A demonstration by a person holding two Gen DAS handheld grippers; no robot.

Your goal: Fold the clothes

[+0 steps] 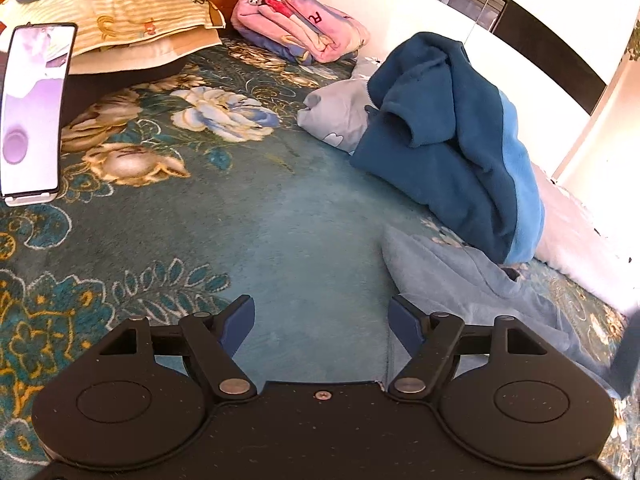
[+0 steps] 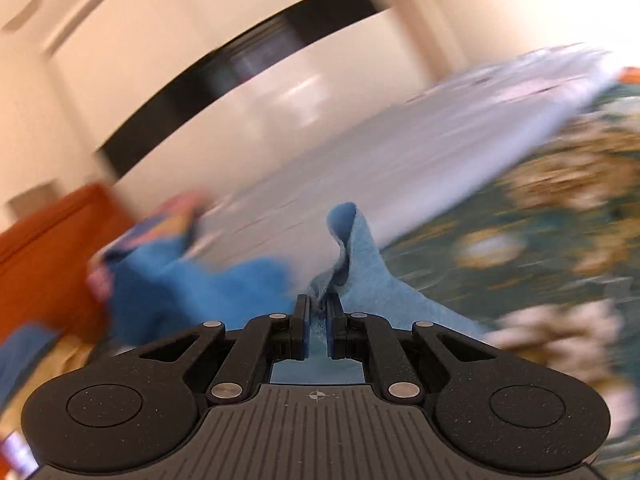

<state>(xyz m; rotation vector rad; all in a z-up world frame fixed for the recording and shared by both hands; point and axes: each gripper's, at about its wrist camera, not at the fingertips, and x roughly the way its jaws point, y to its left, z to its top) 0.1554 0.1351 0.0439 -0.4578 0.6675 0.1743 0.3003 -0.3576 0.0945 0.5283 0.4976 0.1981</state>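
Right tool (image 2: 318,312) apparently pinches light-blue cloth (image 2: 360,256).

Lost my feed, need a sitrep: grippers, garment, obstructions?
Left gripper open, empty, over bedspread. Right gripper shut on light blue garment, view blurred. Dark blue fleece heaped beside it.

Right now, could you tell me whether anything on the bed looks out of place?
The dark blue fleece garment lies crumpled in a heap on the floral bedspread, unfolded. The right claw pinches light blue cloth; that view is motion-blurred.
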